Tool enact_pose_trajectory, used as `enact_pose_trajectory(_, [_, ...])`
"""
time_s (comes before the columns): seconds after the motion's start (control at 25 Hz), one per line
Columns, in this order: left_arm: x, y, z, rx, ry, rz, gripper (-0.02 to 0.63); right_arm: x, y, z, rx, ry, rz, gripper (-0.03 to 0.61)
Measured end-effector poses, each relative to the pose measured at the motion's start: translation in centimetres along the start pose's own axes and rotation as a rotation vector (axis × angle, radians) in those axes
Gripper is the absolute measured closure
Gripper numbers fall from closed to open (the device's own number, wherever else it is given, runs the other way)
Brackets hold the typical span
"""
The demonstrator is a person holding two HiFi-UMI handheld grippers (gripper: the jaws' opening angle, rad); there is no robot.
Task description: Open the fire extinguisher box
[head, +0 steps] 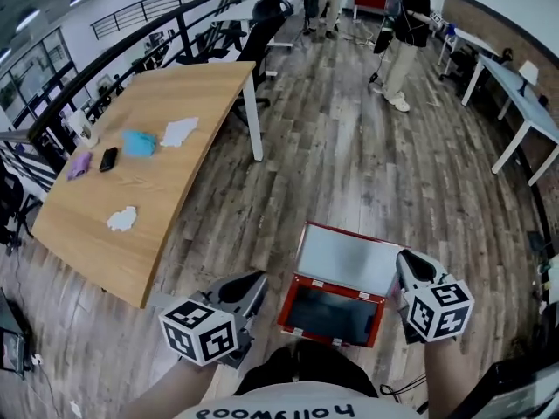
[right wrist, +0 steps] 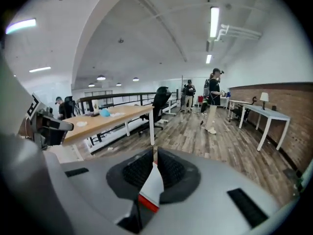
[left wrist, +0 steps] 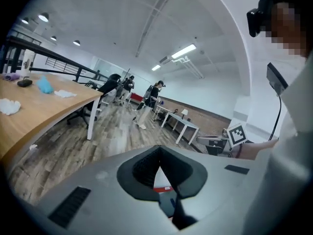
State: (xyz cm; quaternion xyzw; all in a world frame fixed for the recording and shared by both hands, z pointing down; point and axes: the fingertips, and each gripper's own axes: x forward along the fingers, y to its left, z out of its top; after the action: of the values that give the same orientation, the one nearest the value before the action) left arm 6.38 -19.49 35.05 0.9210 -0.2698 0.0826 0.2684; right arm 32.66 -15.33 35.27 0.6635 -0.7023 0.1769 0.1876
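A plank floor [head: 349, 164] fills the room, with a long wooden table [head: 166, 190] to the left, white desks [head: 524, 112] to the right, and a black railing [head: 131, 51] behind the table. A person [head: 406, 33] stands far off near an office chair [head: 266, 20], well apart from the work. Nothing lies between the grippers and the fire extinguisher box [head: 332, 314], which sits on the floor just ahead of the wearer, between the two grippers. The box is red-framed with a dark inside. Its lid [head: 345, 258] is raised and leans back, showing a pale grey inner face. The right gripper [head: 404, 264] pinches the lid's right edge between its pads. The left gripper [head: 255, 285] sits just beside the box's left side, its jaws closed tip to tip on nothing. On the table lie a white cloth [head: 179, 132], a blue cloth [head: 138, 142], a crumpled white wad [head: 122, 219], a purple item [head: 79, 165] and a small black item [head: 108, 159]
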Motion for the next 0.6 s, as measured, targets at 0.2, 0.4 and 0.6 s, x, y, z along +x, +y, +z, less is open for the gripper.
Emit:
enact_pose_trajectory(0.2, [-3.4,-1.9,2.5,0.231,-0.012,-0.057,0.607,-6.4,4.9,2.1,0.05,-0.133,-0.028,0.546])
enact_pose_trajectory(0.4, [-6.5,-5.8,2.9,0.329,-0.032,-0.177,0.607,-11.4,11.1,1.7,0.043,-0.199,-0.015,0.546])
enact_pose_trajectory(0.6, [-8.4,-8.8,0.9,0.303,-0.012,-0.271,0.607,-14.4,18.4,-1.0,-0.157,-0.098,0.02,0.546])
